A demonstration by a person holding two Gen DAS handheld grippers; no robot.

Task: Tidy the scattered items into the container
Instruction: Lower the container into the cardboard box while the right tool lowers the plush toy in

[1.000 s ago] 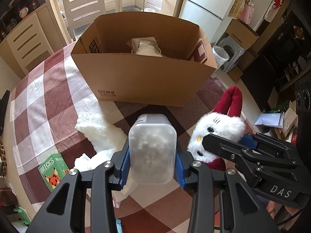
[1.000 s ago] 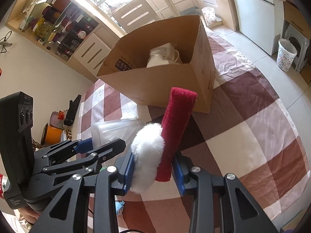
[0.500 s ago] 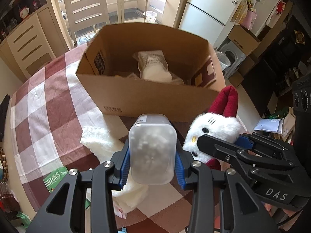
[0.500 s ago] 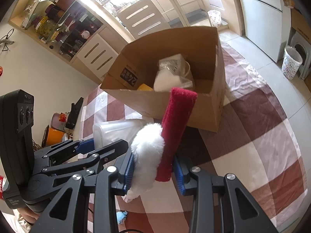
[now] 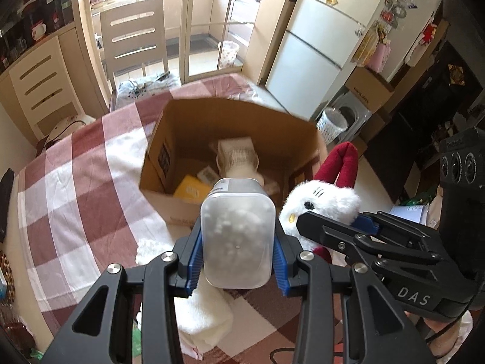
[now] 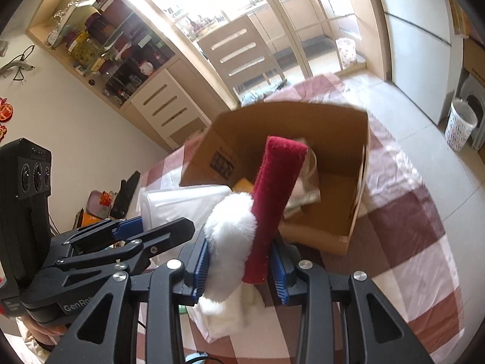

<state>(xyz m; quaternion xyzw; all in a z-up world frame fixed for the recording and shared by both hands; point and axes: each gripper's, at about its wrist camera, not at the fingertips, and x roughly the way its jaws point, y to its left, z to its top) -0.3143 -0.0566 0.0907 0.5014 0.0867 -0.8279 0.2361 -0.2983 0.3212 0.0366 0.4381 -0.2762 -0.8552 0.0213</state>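
Left tongs (image 5: 238, 253): lower centre of the left view, pinching a tub (image 5: 238, 238) of white pellets, frosted, end toward the lens.
Right tongs (image 6: 239, 259): lower centre of the right view, pinching a plush (image 6: 242, 221), white fur and red limb upright between the blue pads (image 6: 277, 273). Also seen at right of the left view, white face and red ears (image 5: 324, 200).
Box (image 5: 182, 209): centre of both views, open top, on the checked table (image 5: 75, 188). Contents: a bag (image 5: 239, 157) standing at the middle, a yellow packet (image 5: 191, 186) at lower left of the interior, smaller packets beside it.
Towel (image 5: 203, 312): white, on the table below the left tongs, not yet collected.
Step in hand, by judgement: carry stage, both loads held aloft just short of the near wall of the box.
Next move, by judgement: forward over the near wall, down into free floor at right of the bag, then release one load at a time; care to avoid collision between the two tongs, close side by side.
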